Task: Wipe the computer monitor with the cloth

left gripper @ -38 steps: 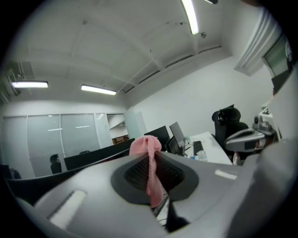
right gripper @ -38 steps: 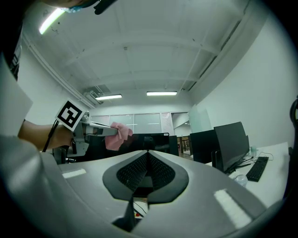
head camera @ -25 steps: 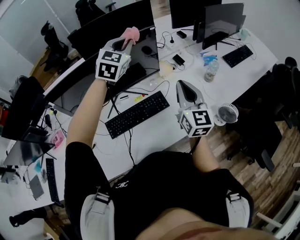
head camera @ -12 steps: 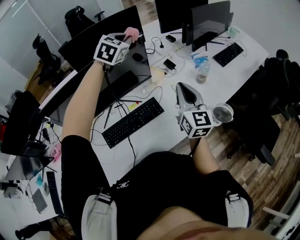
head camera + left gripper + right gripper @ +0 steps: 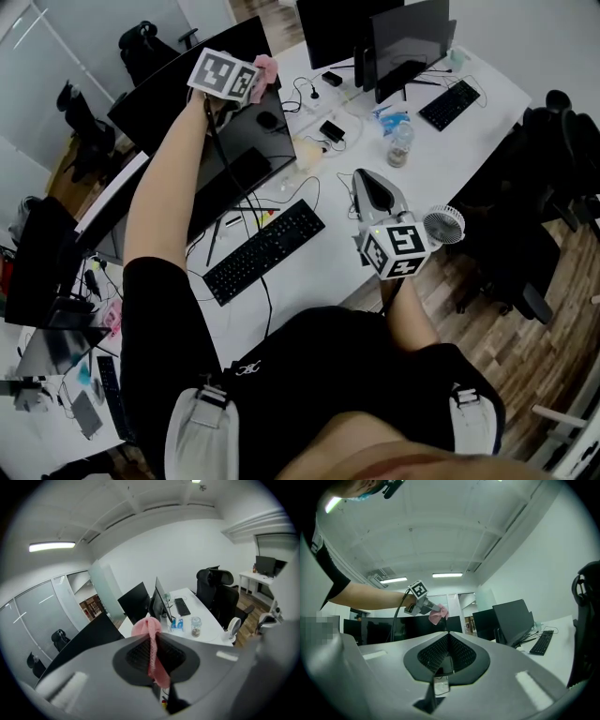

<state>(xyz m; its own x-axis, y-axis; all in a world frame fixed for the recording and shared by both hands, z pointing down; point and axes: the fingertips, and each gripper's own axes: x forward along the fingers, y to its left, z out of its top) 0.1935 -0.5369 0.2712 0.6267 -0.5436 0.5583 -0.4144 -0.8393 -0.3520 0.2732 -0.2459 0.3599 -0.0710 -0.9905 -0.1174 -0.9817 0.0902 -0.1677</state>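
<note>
The cloth (image 5: 266, 67) is pinched in the left gripper (image 5: 255, 77), whose jaws clamp its middle so that a pink fold sticks out past the tips. It is held up at the top edge of the monitor (image 5: 246, 150), near the upper right corner; I can't tell whether it touches the glass. The monitor stands along the far edge of the desk (image 5: 328, 267).

I'd judge this the top of a wiping pass. It will go best if the soft fold, not the hard tips, lies flat on the screen. Press lightly so the panel doesn't rock, and work in overlapping strokes.

The right gripper (image 5: 362, 174) hangs over the desk's near edge, its jaws pressed together on nothing. A keyboard (image 5: 264, 248) lies below the screen, and cables (image 5: 323, 112) trail beside the monitor's right edge. A bottle (image 5: 400, 142) and a fan (image 5: 442, 225) stand toward the desk's right end. Only the cables look likely to snag a low stroke.
</note>
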